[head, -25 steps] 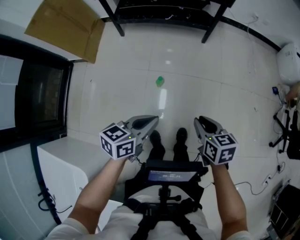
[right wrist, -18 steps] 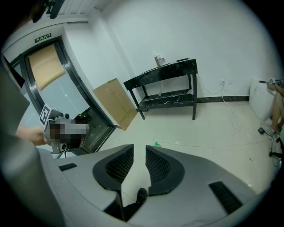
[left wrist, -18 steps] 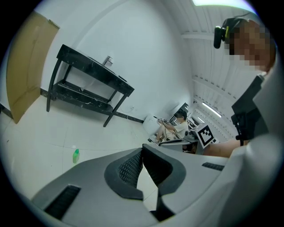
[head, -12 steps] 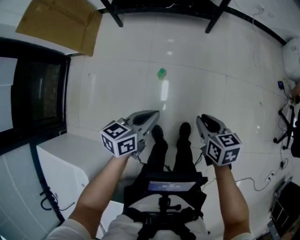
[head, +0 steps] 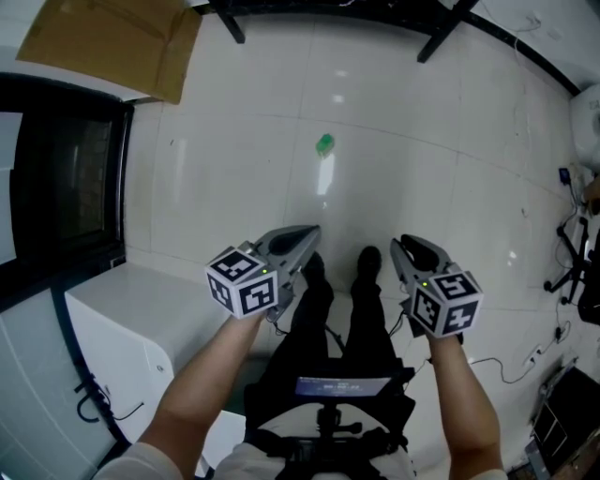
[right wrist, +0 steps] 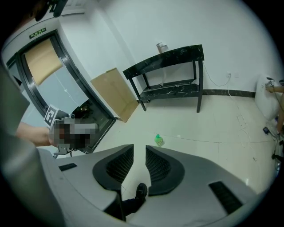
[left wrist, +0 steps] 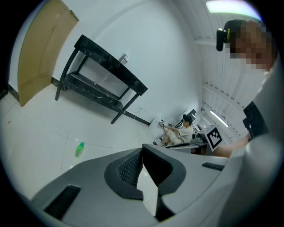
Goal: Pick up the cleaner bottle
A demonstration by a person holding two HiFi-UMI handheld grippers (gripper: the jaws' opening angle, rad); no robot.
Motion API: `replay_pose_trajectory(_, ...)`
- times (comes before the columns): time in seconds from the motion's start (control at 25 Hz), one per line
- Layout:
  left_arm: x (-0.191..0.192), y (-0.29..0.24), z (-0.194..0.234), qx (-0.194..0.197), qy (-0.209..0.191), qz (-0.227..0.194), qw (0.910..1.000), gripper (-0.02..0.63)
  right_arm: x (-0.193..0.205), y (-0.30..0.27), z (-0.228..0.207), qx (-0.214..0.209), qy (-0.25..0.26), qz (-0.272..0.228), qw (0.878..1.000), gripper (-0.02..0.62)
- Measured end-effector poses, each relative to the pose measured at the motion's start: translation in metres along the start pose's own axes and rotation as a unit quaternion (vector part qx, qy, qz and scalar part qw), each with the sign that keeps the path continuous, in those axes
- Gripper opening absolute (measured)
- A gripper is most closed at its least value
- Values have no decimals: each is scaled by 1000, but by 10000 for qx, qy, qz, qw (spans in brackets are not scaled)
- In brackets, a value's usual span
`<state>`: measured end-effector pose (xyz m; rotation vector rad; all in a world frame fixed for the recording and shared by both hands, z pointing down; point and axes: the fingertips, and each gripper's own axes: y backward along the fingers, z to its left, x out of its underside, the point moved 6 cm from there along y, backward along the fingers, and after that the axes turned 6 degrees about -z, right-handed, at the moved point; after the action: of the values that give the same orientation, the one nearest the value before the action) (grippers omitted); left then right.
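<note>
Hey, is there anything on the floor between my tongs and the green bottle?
Nothing visible does. Only bare floor lies between the left tongs, the right tongs and the bottle.

Far ahead of the left gripper (head: 307, 232), a black table (head: 328, 9) with a lower shelf stands against the white wall, with a small container (right wrist: 160, 47) on its top. Left of the table, a flat cardboard sheet (head: 112, 42) leans on the wall. Left of that gripper stand a black-framed glass door (head: 66, 178) and, nearer, a white cabinet (head: 131, 328). Between the left gripper and the right gripper (head: 405, 246), two black shoes (head: 368, 261) stand on the white tile floor (head: 422, 169). A cable (head: 511, 373) trails over the floor to the right of the right gripper.
</note>
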<state>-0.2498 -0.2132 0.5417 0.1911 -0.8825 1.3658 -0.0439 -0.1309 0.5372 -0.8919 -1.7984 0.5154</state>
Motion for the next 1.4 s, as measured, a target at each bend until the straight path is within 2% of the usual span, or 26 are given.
replay_pose_trajectory(0.32,2,-4,10,259,-27,156,9995,0,-13,-16,13,75,170,17,9998,91)
replay_pose_trajectory(0.48,6,-4,18,236,-5,194,9995,0,-14,-25,17,67,201,0,9998,91)
replay_pose_trajectory(0.68,14,-8,36,-21,27,144,9999,0,-4,-41,10,-86,179,116,9997,91)
replay_pose_trajectory(1.04,25,-48,61,-649,153,-104,9977,0,-5,-78,-35,-492,423,486,9967,91)
replay_pose_trajectory(1.4,45,-98,87,-971,89,3,9952,0,-15,-115,-75,-735,526,651,9938,91)
